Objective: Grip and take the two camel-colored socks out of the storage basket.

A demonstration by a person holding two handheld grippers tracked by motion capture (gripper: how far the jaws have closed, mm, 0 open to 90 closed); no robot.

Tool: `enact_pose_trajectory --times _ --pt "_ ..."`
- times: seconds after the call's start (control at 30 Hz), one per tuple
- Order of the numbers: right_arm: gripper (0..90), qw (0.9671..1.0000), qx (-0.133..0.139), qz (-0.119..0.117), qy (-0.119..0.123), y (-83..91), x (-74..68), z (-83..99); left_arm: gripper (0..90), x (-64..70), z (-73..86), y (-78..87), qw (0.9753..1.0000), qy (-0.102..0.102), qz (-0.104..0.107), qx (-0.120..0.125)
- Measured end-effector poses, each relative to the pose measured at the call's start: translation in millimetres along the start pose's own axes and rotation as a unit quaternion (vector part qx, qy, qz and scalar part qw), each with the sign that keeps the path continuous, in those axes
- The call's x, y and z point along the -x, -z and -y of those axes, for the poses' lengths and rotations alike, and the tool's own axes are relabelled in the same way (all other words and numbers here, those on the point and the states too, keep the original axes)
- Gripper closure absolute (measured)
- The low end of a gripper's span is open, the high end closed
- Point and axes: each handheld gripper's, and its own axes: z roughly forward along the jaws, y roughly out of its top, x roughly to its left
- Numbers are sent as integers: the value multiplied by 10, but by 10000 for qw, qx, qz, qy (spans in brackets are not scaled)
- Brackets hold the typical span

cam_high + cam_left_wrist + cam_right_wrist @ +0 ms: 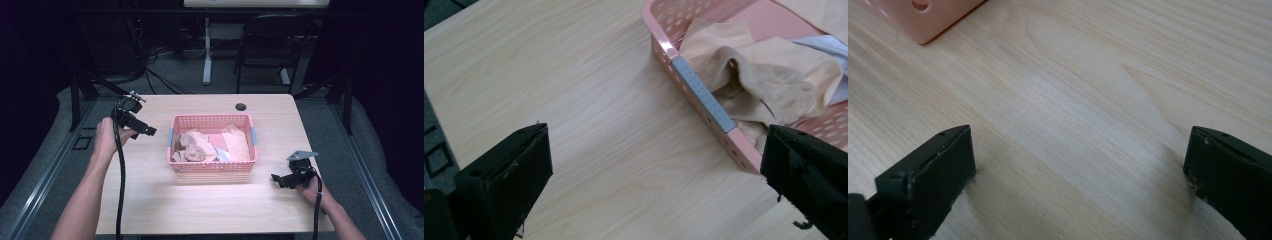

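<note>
- Pink basket [212,165] mid-table [150,200], holding beige and pink cloths [200,147].
- Left gripper [148,131] raised, just left of basket, jaws spread wide, nothing held.
- Right gripper [275,178] low near table, right of basket's front corner, jaws released, nothing held.
- Left gripper view: grey strip [703,95] on basket rim.

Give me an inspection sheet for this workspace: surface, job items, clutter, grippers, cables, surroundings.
Surface: light wooden table, with a dark round hole near its far edge.
Job's things: pink basket at the centre, holding crumpled beige and pink cloths.
Clutter: nothing seen.
Grippers: left gripper open, held above the table left of the basket; right gripper open, low over bare wood to the basket's right.
Cables: black cable along the left forearm; loose cables on the floor beyond.
Surroundings: black chair, dark curtains.
</note>
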Motion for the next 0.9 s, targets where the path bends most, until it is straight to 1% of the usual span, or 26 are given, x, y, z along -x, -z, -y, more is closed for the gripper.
enact_pose_trajectory --times 0.07,0.13,0.17,0.2,0.33,0.4,0.47,0.53,0.6,0.7,0.77,0.8,0.83,0.87,0.9 --pt "0 10000 -1 0 -2 0 0 0 1 46 -52 -54 10000 -60 33 -62" --pt "0 10000 -2 1 -1 0 0 0 1 60 -68 -71 9999 -79 37 -79" --pt "0 10000 -2 -1 -1 0 0 0 1 94 -112 -114 9998 -145 121 -113" --pt "0 10000 -1 -2 2 0 1 -1 0 106 -126 -125 9997 -152 153 -109" --pt "0 10000 -1 -2 2 0 1 0 0 182 -193 -199 9993 -232 243 -145" --pt "0 10000 -2 -1 2 0 1 -1 0 229 -230 -248 9990 -281 278 -200" --pt "0 10000 -2 0 3 0 1 0 0 265 -258 -290 9988 -302 333 -196" --pt "0 10000 -1 -1 2 0 0 0 0 316 -294 -346 9984 -338 400 -206" --pt "0 10000 -3 0 3 0 0 0 0 360 -327 -395 9978 -403 446 -277" --pt "0 10000 -1 -1 4 0 1 0 0 423 -376 -462 9972 -434 524 -319" --pt "0 10000 0 -2 2 0 0 0 0 464 -402 -503 9972 -444 524 -309" --pt "0 10000 -1 -2 3 0 1 0 0 489 -419 -530 9968 -487 532 -352" --pt "0 10000 -2 -3 3 0 0 0 0 489 -419 -530 9968 -487 532 -352" --pt "0 10000 -1 -2 5 0 0 0 0 529 -441 -573 9965 -520 530 -387" --pt "0 10000 -1 -3 5 0 1 0 0 541 -449 -586 9964 -529 533 -402"
